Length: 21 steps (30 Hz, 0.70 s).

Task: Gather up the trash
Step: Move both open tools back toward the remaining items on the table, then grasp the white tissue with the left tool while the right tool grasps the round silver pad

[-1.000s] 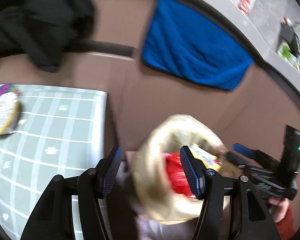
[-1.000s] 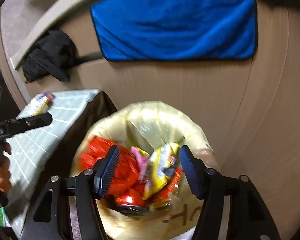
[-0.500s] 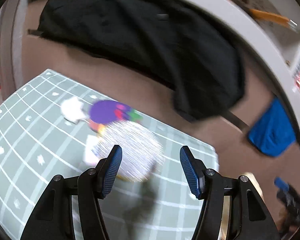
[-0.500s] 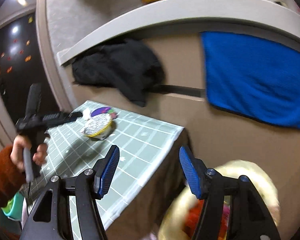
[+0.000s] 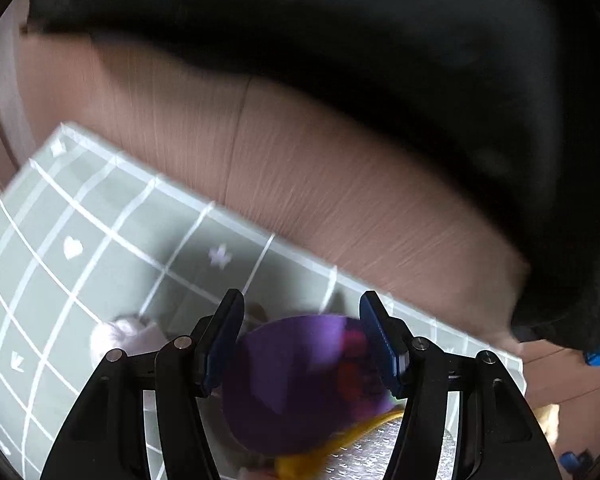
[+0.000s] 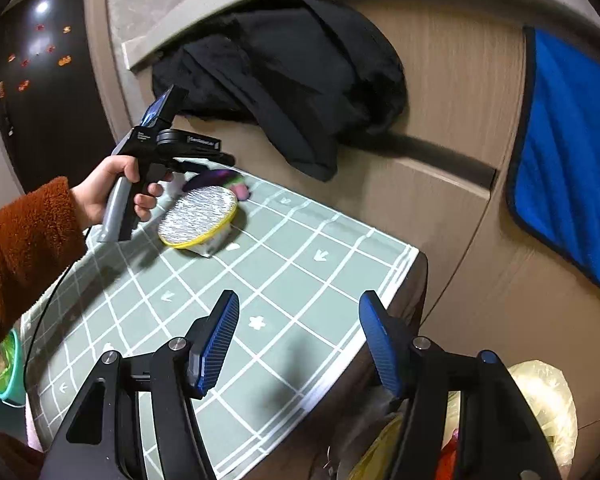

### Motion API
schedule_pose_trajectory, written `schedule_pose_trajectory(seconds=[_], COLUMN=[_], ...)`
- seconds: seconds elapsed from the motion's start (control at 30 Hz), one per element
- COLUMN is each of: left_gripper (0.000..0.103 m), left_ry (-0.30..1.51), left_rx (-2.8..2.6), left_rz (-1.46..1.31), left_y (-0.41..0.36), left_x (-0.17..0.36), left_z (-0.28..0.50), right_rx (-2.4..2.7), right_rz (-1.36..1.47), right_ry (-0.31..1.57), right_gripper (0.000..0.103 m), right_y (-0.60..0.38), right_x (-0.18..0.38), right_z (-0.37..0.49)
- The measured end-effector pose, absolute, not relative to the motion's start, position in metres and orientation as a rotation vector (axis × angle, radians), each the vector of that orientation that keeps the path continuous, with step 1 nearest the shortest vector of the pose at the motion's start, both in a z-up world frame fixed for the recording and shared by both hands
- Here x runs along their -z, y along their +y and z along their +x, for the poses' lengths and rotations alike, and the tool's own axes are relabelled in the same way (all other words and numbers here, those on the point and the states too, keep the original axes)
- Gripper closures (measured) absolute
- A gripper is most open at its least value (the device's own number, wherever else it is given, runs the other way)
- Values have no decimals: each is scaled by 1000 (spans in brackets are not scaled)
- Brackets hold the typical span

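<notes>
A yellow-rimmed instant cup [image 6: 197, 216] with a peeled silver foil lid lies tilted on the green checked tablecloth [image 6: 300, 264]. Its purple lid flap [image 5: 300, 376] shows blurred between the blue fingers of my left gripper [image 5: 302, 300], which stand wide apart and open; I cannot tell whether they touch it. A crumpled white tissue [image 5: 115, 338] lies just left of the cup. In the right wrist view a hand holds the left gripper [image 6: 219, 159] over the cup's far side. My right gripper [image 6: 298, 300] hangs open and empty above the table's near right part.
A yellowish trash bag [image 6: 540, 392] with wrappers inside stands below the table's right edge. A black garment [image 6: 300, 80] and a blue towel [image 6: 572, 184] hang on the brown cabinet front behind. A green tub [image 6: 3, 372] sits low at the left.
Both grippers swung left, away from the trash bag and toward the table. The left gripper closed in on the cup until the purple flap sits between its fingers.
</notes>
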<state>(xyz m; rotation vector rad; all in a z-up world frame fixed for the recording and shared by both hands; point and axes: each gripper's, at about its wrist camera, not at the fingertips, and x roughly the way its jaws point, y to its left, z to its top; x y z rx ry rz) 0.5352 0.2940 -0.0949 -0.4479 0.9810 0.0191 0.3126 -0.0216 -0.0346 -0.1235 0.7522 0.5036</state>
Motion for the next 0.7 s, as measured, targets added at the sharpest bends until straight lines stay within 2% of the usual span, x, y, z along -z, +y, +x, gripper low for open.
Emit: schedule_pose_trajectory(seconds=[0.17,0.5,0.7], left_gripper=[43,44,44], left_ry=[1007,1092,835], left_rx=[103,293,159], left_rz=[-475,-400,-273], left_y=[296,267,275], left_x=[98,98,50], left_z=[499,357,318], right_rx=[-506,-609,-643], right_rz=[-66,-53,-48], right_ry=[791,796,803], right_gripper=[43,43,43], right_y=[-29,7,28], right_x=[44,58,60], right_z=[328,318,315])
